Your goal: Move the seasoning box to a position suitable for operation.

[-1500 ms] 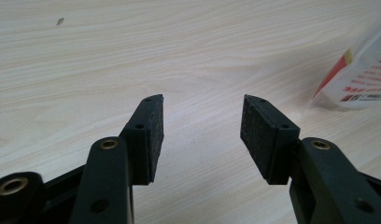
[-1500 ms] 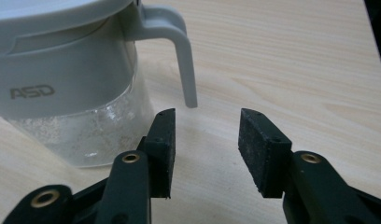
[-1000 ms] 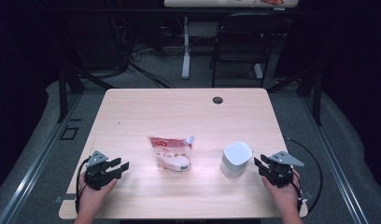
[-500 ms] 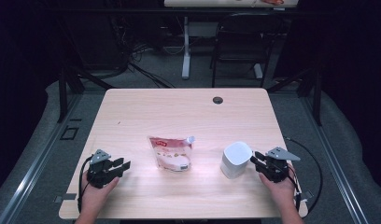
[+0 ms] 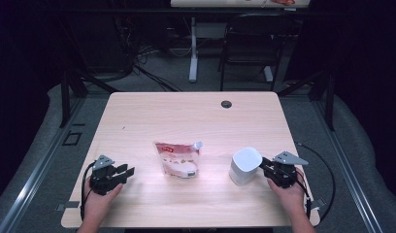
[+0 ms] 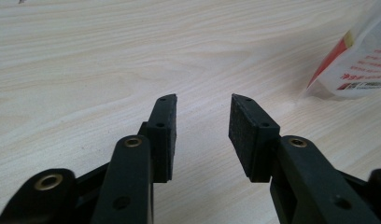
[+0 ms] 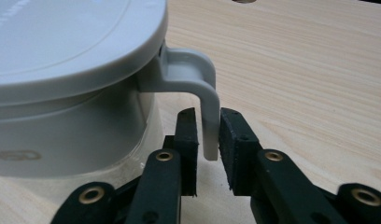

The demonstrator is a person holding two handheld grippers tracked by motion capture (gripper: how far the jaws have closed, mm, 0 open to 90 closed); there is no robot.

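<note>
In your right gripper view, the white container (image 7: 72, 84) runs off the top and left edges, so you see just part of its lid and wall, and the faint embossed mark low on that wall is too blurred to read. Your left gripper view cuts the pouch (image 6: 356, 60) at the right edge, its red print too small to make out. From above, the pouch's label (image 5: 179, 154) left of the container stays illegible.

White lidded container (image 7: 72, 88), grey lid latch (image 7: 198, 88) between tool (image 7: 208, 122) jaws, wooden table (image 7: 310, 79)
</note>
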